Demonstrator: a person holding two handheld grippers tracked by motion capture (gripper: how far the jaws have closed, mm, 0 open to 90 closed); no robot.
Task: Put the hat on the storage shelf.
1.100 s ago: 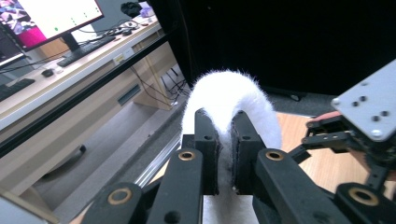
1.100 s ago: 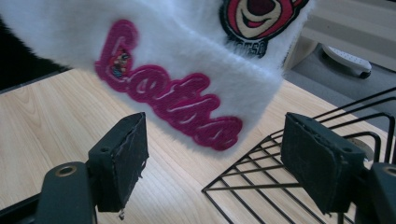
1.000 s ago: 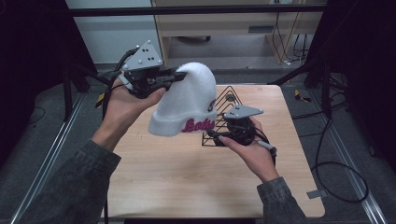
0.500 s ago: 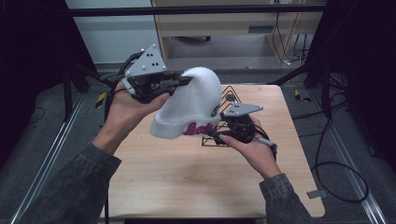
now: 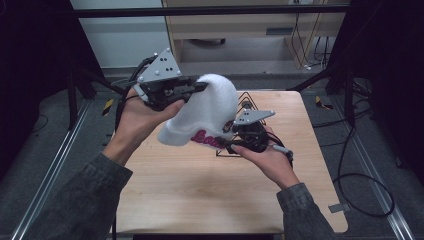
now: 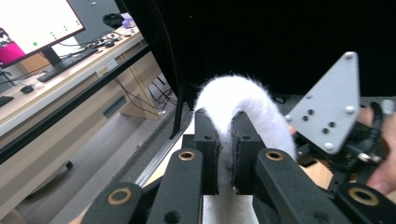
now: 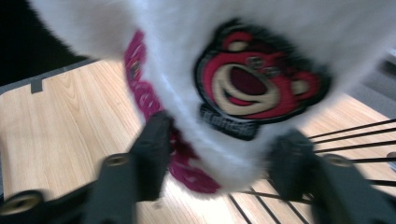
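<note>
the hat (image 5: 205,117), white and fuzzy with pink lettering on its brim and a red bear patch (image 7: 254,81) on its side, hangs in the air over the far half of the table (image 5: 200,200), just in front of a black wire stand (image 5: 247,102).

the step looks like a two-handed carry or a fitting of the hat onto that stand. to do it well, i'd keep the top pinch firm and let the lower hand only steer the brim, so the fabric doesn't stretch or twist, and watch that the wires don't snag the fuzz.

the left gripper (image 6: 224,154) is clamped on a fold of the hat's crown, jaws nearly together with fabric squeezed between them. the right gripper (image 7: 224,163) sits at the brim with its jaws spread wide; the brim hangs between them, and whether either jaw touches it i cannot tell, as that view is blurred.
</note>
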